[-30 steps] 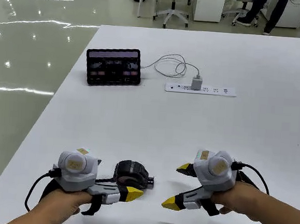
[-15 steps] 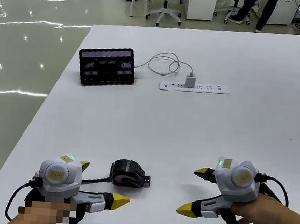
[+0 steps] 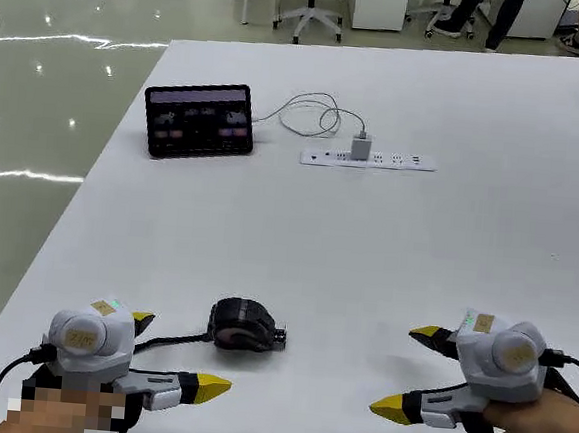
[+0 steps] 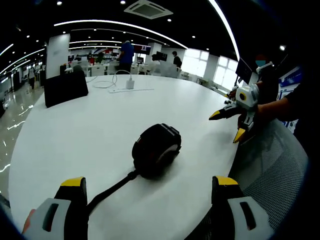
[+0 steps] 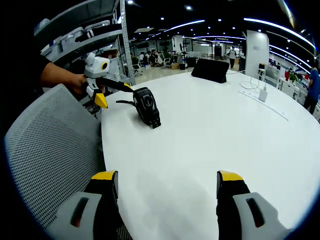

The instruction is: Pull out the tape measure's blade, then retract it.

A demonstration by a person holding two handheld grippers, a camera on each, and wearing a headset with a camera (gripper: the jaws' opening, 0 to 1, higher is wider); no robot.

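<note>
Change since one second ago: left tool (image 3: 178,352) has drawn back from the tape measure (image 3: 244,324), which then sat between its jaws and now lies clear ahead of them. The right tool (image 3: 404,371) has moved further off to the tape measure's right. The tape measure itself has not shifted on the desk (image 3: 367,253).

Item 1, tape measure: black round case, lying on the white desk near its front edge. The blade is wound in, with its end at the case mouth on the side towards the right tool. A black strap (image 3: 174,341) runs from the case across the desk towards the left tool.

Item 2, left tool: to the left of the tape measure and nearer the person. Yellow-tipped jaws spread wide, holding nothing, aimed past the case. In the left gripper view the tape measure sits between and beyond the two jaw tips, touching neither.

Item 3, right tool: well apart from the tape measure, to its right. Jaws spread wide, empty, tips pointing towards the case.

Item 4, tablet (image 3: 199,120): far behind the tape measure, propped upright, screen lit.

Item 5, power strip (image 3: 369,160): far behind and to the right of the tape measure, lying flat, with a white charger (image 3: 361,146) plugged in and a looped cable (image 3: 302,117) beside it.
</note>
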